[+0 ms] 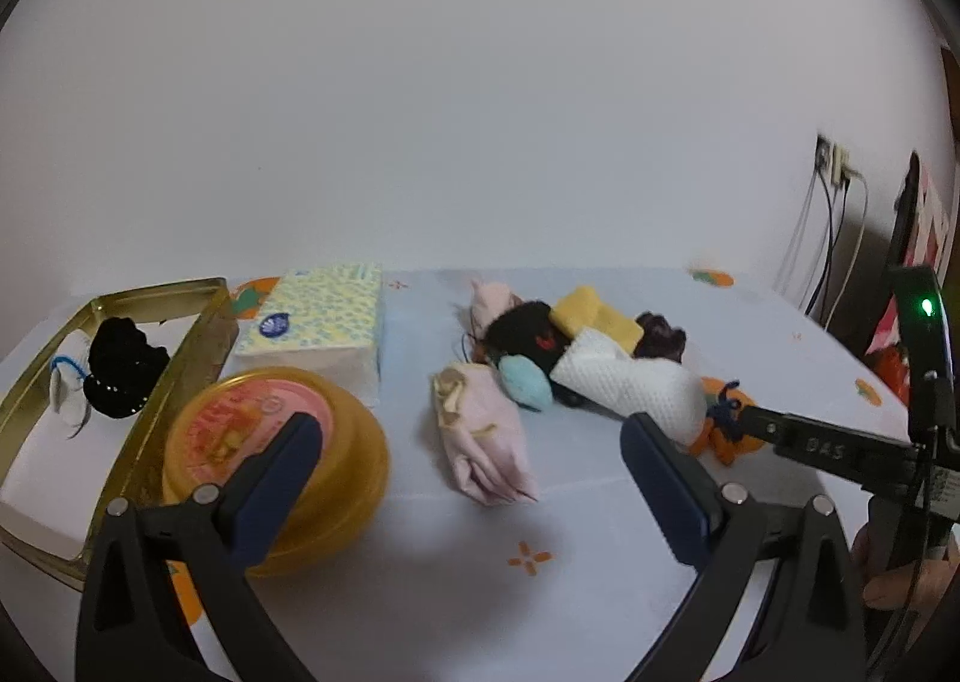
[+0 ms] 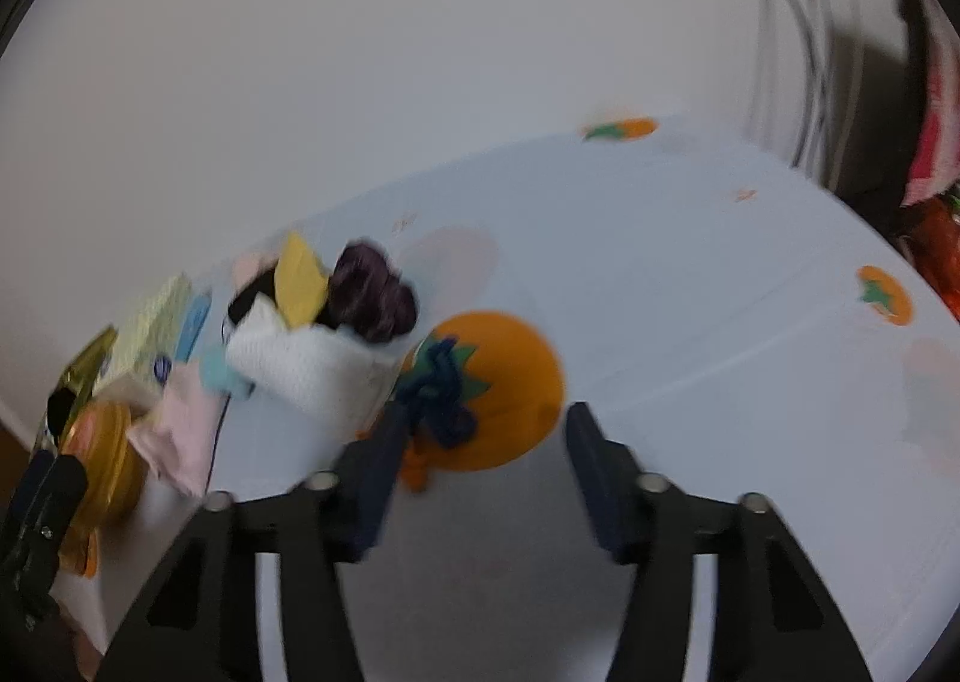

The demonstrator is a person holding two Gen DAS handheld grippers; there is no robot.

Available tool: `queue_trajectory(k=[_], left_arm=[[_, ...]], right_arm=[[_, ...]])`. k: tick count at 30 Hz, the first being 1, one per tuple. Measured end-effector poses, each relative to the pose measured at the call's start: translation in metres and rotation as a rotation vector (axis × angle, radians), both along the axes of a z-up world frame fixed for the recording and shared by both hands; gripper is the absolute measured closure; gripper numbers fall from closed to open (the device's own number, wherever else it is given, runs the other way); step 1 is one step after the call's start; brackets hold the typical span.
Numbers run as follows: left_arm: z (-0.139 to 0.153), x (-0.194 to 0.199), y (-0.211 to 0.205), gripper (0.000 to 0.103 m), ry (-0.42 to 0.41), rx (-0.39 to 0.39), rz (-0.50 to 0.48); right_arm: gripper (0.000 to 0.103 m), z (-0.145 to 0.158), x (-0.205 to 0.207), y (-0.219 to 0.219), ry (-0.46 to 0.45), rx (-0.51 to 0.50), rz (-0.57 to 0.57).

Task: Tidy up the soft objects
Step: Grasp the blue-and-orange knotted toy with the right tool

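A pile of soft things lies mid-table: a pink cloth bundle [image 1: 483, 442], a light blue puff [image 1: 526, 379], a black plush piece [image 1: 528, 337], a yellow sponge [image 1: 597, 316], a white paper towel [image 1: 630, 382], a dark purple scrunchie [image 1: 660, 337] and a dark blue yarn piece [image 2: 438, 394] lying on an orange print. My left gripper [image 1: 471, 442] is open, just short of the pink bundle. My right gripper [image 2: 480, 430] is open and blurred, its left finger [image 2: 378, 460] beside the yarn. It also shows in the left wrist view [image 1: 744, 418]. A gold tin tray [image 1: 180, 358] at the left holds a black scrunchie [image 1: 123, 367] and a white cloth [image 1: 69, 382].
A yellow round lidded tub [image 1: 282, 460] stands by my left finger. A tissue pack [image 1: 318, 322] lies behind it. The tablecloth [image 1: 540, 550] is white with orange fruit prints. Cables [image 1: 831, 238] hang at a wall socket at the right, by red clutter.
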State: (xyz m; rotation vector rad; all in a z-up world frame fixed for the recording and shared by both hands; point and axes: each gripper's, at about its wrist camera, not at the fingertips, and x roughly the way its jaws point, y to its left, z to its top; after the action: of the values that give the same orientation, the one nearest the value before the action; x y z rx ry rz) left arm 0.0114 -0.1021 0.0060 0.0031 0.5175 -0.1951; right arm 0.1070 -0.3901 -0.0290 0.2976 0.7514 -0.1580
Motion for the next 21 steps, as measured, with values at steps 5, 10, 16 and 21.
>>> queue_trajectory(k=[5, 10, 16, 21], left_arm=[[-0.002, 0.003, -0.005, 0.002, 0.022, 0.013, 0.015], [-0.004, 0.005, -0.011, 0.002, 0.039, 0.048, 0.017], [-0.009, 0.015, -0.014, 0.002, 0.092, 0.066, 0.04], [-0.012, 0.021, -0.013, 0.002, 0.127, 0.058, 0.063]], right_arm=[[0.053, -0.003, 0.023, 0.014, 0.064, -0.078, 0.07], [0.054, -0.006, 0.034, 0.014, 0.08, -0.073, 0.122], [0.054, -0.007, 0.036, 0.013, 0.06, -0.018, 0.176], [0.053, -0.007, 0.041, 0.016, 0.05, 0.014, 0.227]])
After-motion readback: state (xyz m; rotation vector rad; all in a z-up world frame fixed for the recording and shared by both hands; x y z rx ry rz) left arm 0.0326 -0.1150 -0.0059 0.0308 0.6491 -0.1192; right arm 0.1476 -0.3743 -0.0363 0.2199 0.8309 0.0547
